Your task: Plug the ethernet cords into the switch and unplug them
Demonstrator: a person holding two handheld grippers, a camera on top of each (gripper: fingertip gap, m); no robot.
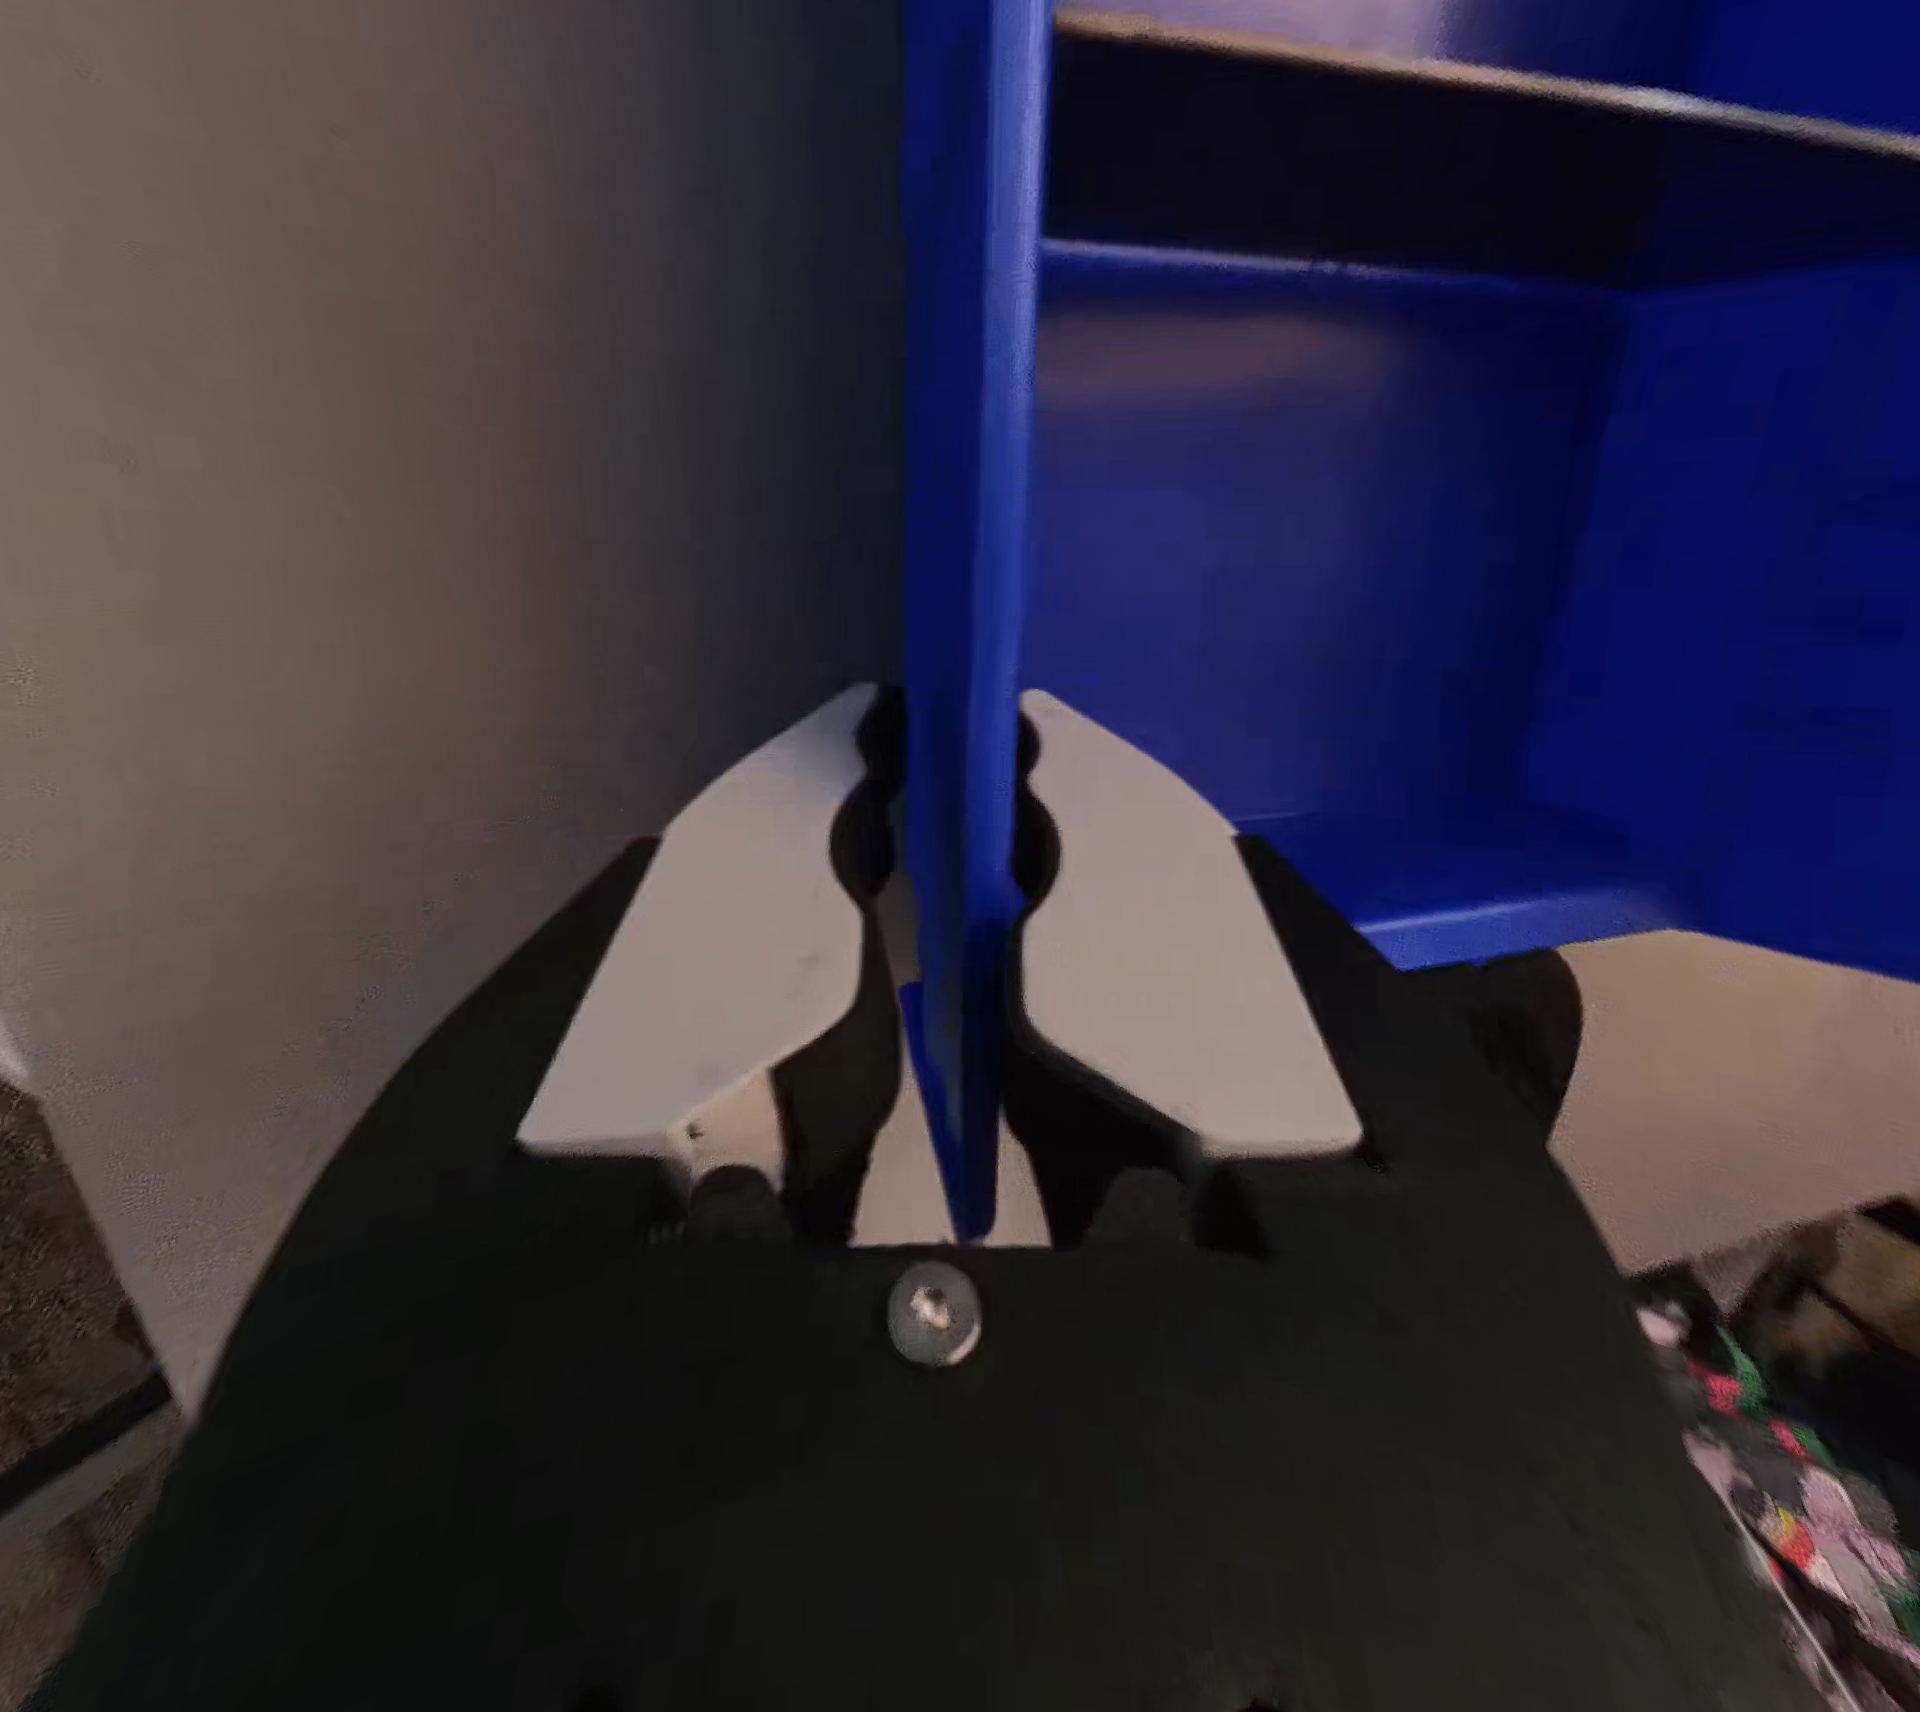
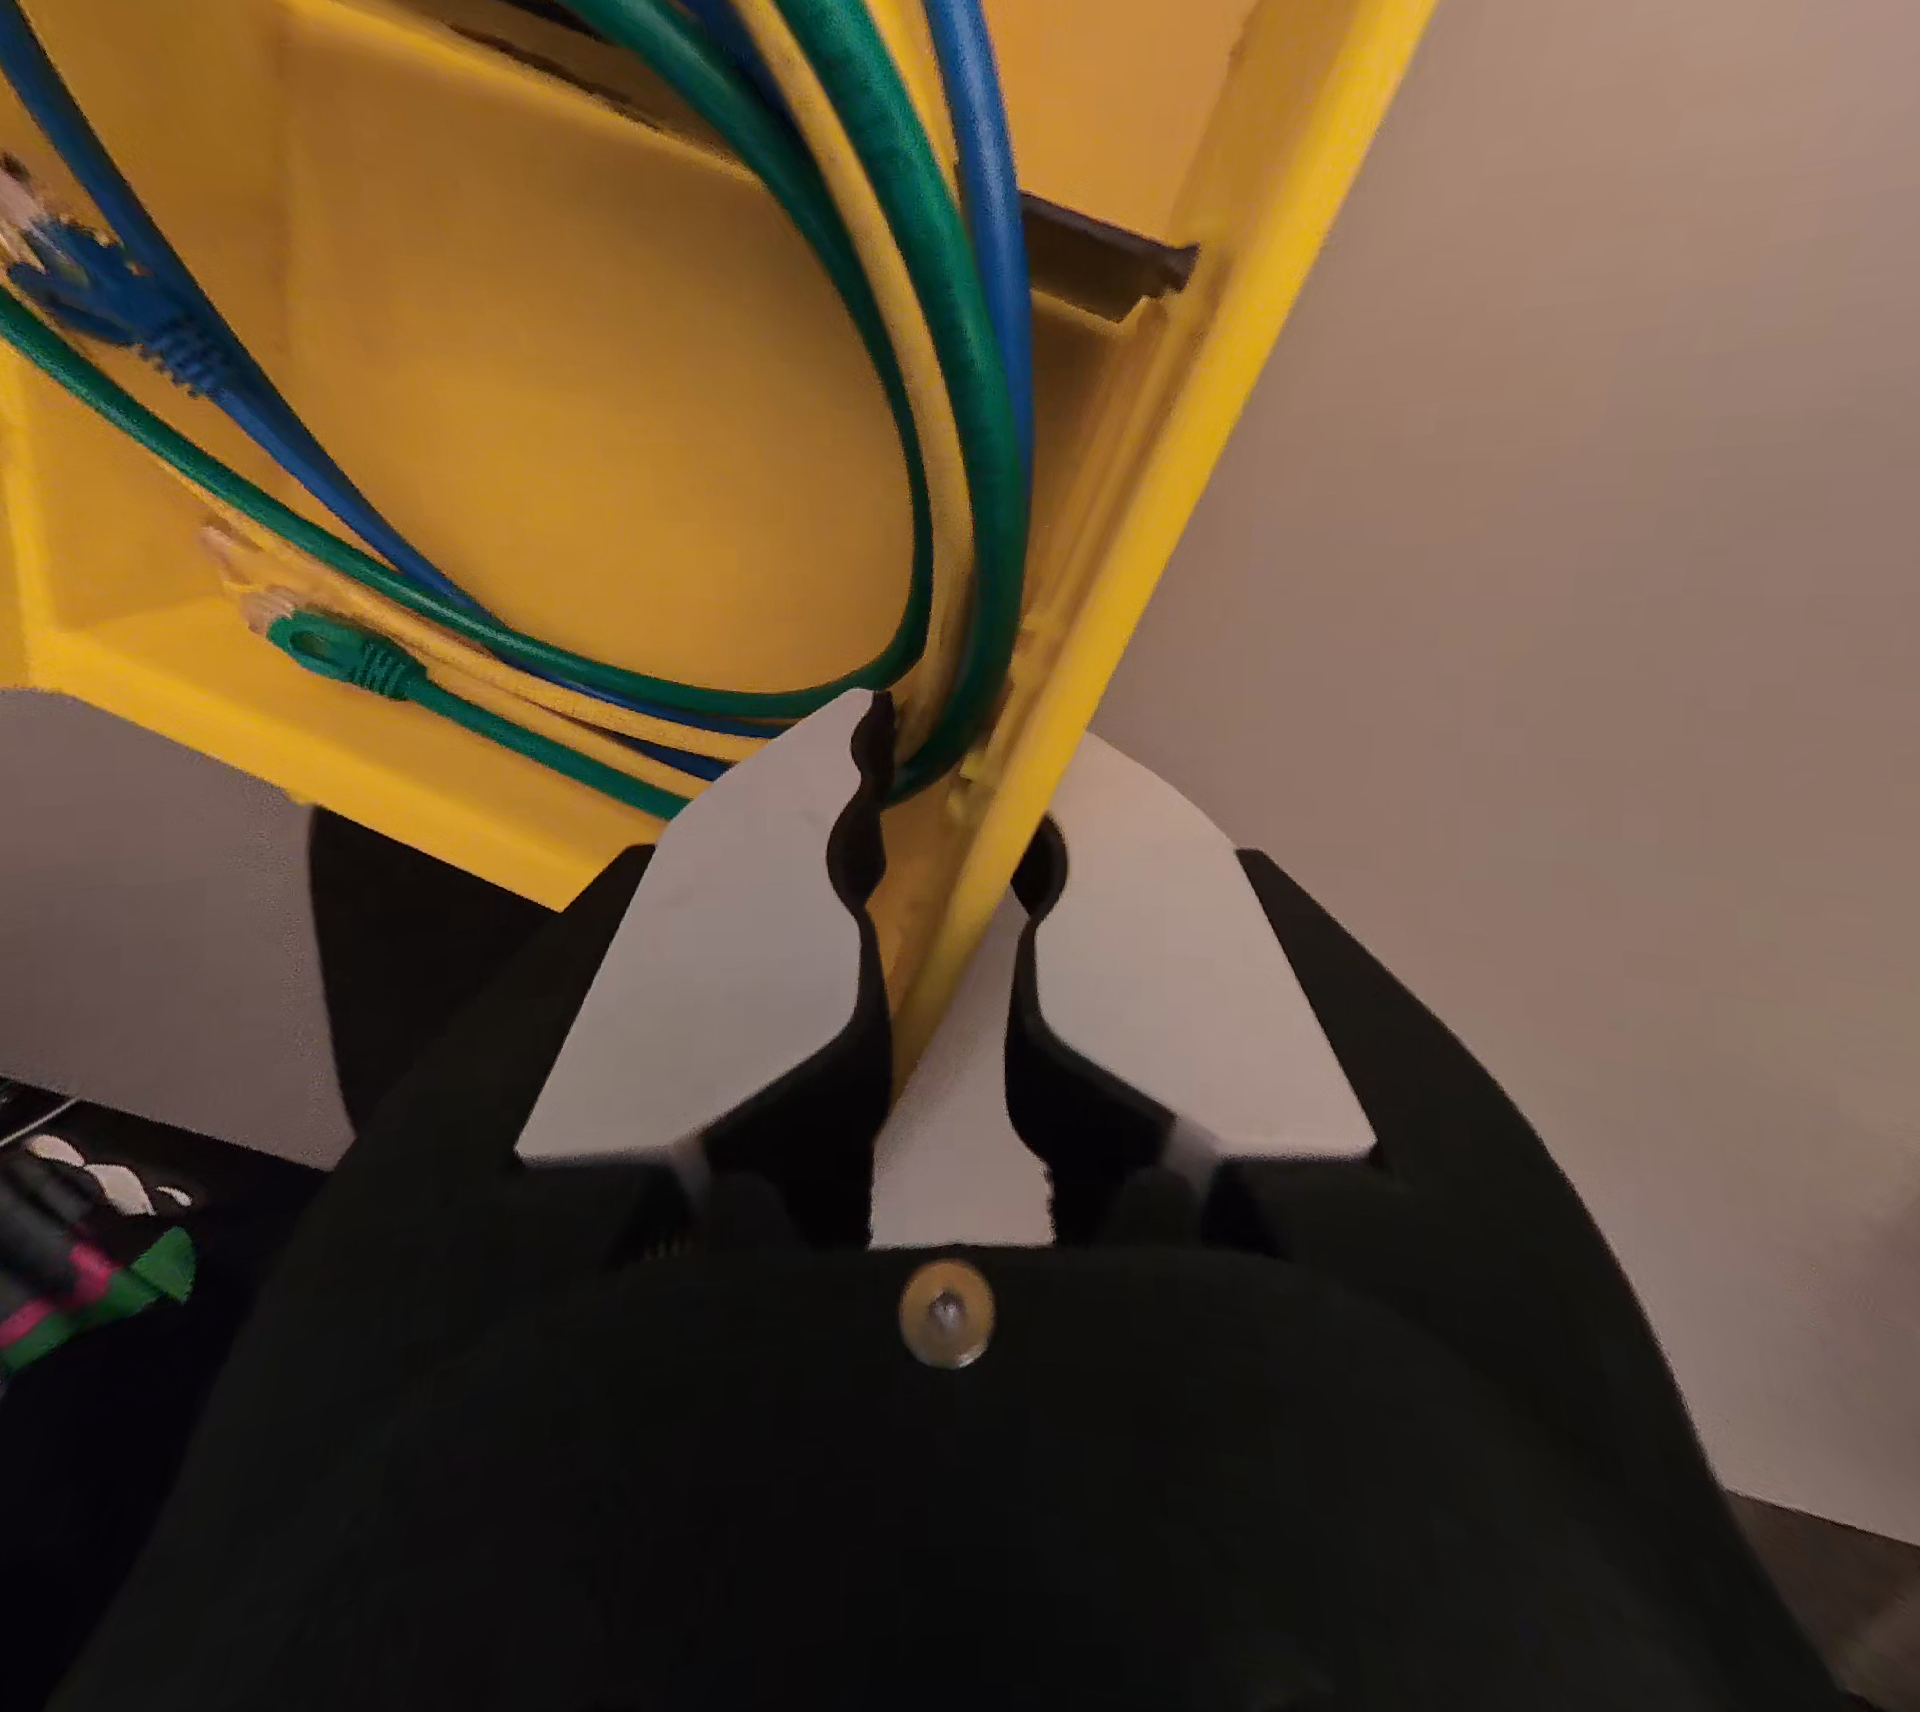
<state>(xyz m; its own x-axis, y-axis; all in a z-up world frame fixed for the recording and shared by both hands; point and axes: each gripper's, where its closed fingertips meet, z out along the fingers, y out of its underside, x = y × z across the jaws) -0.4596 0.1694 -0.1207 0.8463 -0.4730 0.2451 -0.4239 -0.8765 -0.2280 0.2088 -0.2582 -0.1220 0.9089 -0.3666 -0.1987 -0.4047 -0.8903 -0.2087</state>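
My left gripper is shut on the upright side wall of a blue rack frame, near its lower corner. A dark flat panel lies across the blue frame like a shelf. My right gripper is shut on the right side wall of a yellow rack frame, which is tilted. Green, blue and yellow ethernet cords loop inside the yellow frame. A green plug and a blue plug hang loose at the left. No switch ports show.
A plain light wall stands behind both frames. A pale surface lies under the blue frame. Dark, multicoloured clutter sits at lower right of the left view and lower left of the right view. Left tips to right tips: about 80 cm.
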